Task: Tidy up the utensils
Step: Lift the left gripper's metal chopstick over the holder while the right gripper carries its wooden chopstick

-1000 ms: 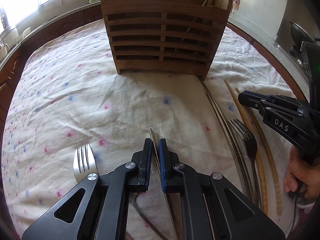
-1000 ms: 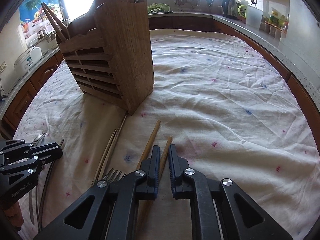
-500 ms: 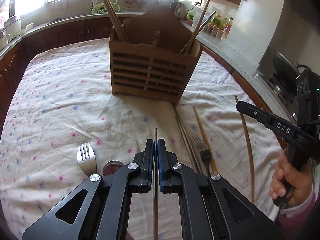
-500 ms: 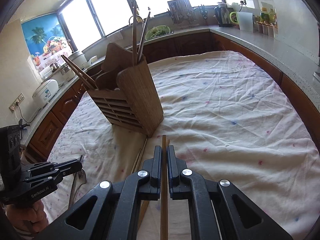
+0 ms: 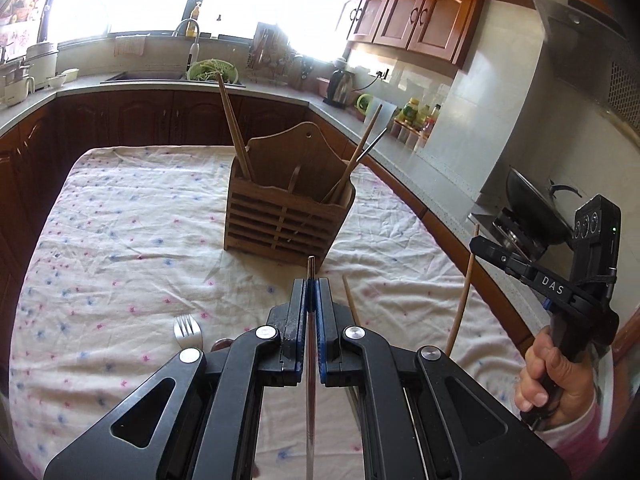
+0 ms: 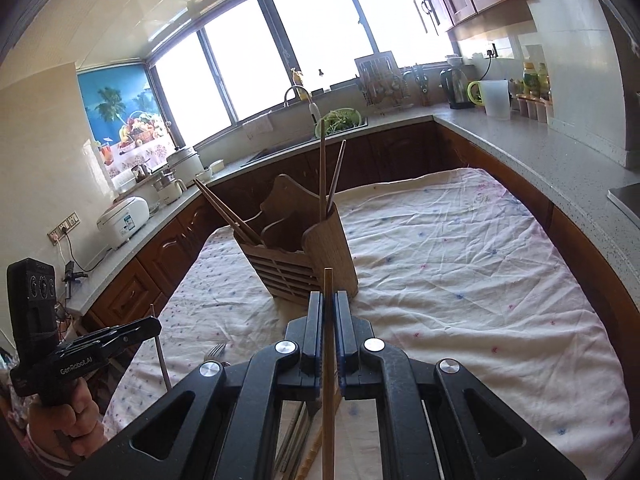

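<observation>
Just short of the slatted wooden utensil holder (image 5: pixel 286 216), the left gripper (image 5: pixel 311 292) pinches a metal chopstick (image 5: pixel 310 360), its long axis pointing straight ahead at the holder. Further back on the holder's near side, the right gripper (image 6: pixel 328 304) clamps a wooden chopstick (image 6: pixel 328 360) likewise; the left looks nearer.

White letters "DAS" stand on the side of the right gripper (image 5: pixel 478 245); "GenRobot.AI" is printed in white on the left gripper (image 6: pixel 154 326).

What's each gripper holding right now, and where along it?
Left gripper: a metal chopstick, near its upper end. Right gripper: a wooden chopstick, also near its upper end, tip just past the fingers.
</observation>
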`<state>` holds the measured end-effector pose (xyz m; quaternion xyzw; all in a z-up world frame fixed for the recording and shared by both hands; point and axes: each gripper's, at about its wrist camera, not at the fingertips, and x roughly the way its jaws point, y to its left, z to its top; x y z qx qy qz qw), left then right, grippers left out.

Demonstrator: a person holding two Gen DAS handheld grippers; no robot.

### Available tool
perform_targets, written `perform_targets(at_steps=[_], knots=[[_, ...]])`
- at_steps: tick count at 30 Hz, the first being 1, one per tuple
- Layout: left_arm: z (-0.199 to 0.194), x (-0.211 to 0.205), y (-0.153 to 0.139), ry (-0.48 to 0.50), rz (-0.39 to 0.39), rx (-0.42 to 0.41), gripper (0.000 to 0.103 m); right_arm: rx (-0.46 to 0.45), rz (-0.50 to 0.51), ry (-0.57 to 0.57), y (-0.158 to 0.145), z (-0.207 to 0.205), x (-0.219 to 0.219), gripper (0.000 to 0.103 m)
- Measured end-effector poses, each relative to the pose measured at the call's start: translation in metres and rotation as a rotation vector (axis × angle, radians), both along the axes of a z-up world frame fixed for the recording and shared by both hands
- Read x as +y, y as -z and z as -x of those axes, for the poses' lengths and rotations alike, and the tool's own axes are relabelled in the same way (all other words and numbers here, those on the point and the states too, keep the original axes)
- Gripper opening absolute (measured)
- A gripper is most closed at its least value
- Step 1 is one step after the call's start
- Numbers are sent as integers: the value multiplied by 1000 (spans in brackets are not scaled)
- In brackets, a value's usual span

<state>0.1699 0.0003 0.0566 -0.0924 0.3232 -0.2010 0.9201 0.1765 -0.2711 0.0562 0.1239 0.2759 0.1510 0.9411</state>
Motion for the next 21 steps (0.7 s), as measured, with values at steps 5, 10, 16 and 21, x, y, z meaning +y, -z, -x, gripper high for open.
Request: perform_targets(at_steps=[5,10,16,21], knots=[[8,9,-10,-15,23,-37,3,-55,-13,7,-17,12,-4,5],[11,15,-17,-26,36,-59,3,-95,-13,15,-29,17,-5,5],[10,19,-23,-36,45,-80,3,-112,-15,15,-36,19,-4,5],[9,23,-28,-50,52,-95,3,-115,-14,13,-37,17,-1,5]])
